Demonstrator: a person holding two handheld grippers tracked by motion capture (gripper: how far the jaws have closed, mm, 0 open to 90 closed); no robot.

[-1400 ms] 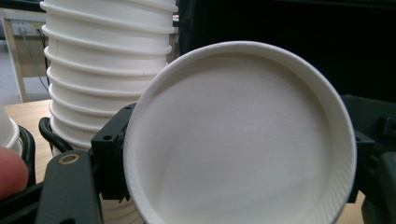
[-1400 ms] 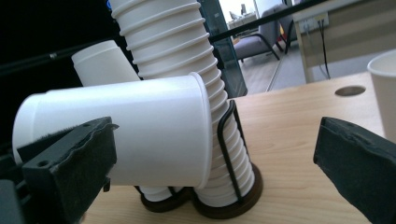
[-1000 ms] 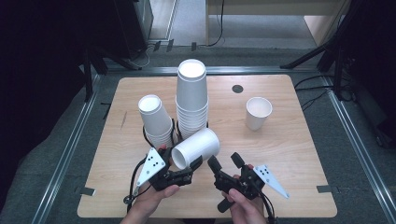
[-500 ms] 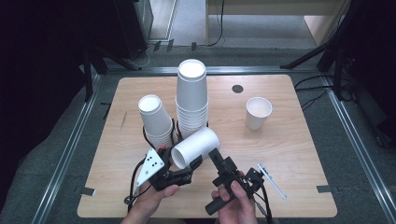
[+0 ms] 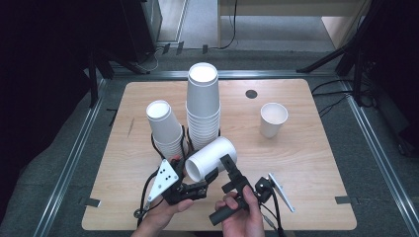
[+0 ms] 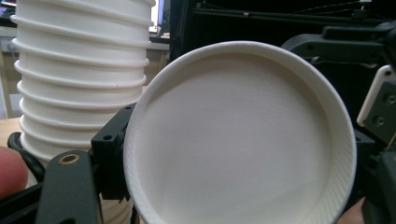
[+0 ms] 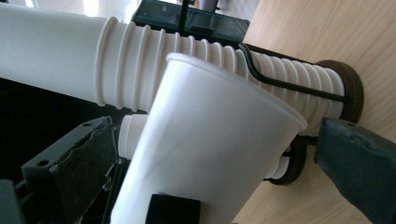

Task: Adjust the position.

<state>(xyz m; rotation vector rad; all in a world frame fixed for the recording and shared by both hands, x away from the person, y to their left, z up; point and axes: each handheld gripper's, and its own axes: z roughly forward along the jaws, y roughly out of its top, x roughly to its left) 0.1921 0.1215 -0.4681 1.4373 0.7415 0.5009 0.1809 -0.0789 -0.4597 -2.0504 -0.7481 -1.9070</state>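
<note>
Holding a white paper cup point(image 5: 210, 159) sideways above the desk point(image 5: 306, 158), my left tongs point(image 5: 197, 183) are clamped on its base end, just in front of the tall cup stack point(image 5: 203, 106). My right tongs point(image 5: 228, 165) gape around the cup's body without pinching.

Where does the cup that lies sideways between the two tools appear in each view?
High view: held cup, lower centre, before the stacks.
Left gripper view: held cup, its base toward the camera, centre right.
Right gripper view: held cup, its side, centre.
Shared landmark: tall stack.
</note>
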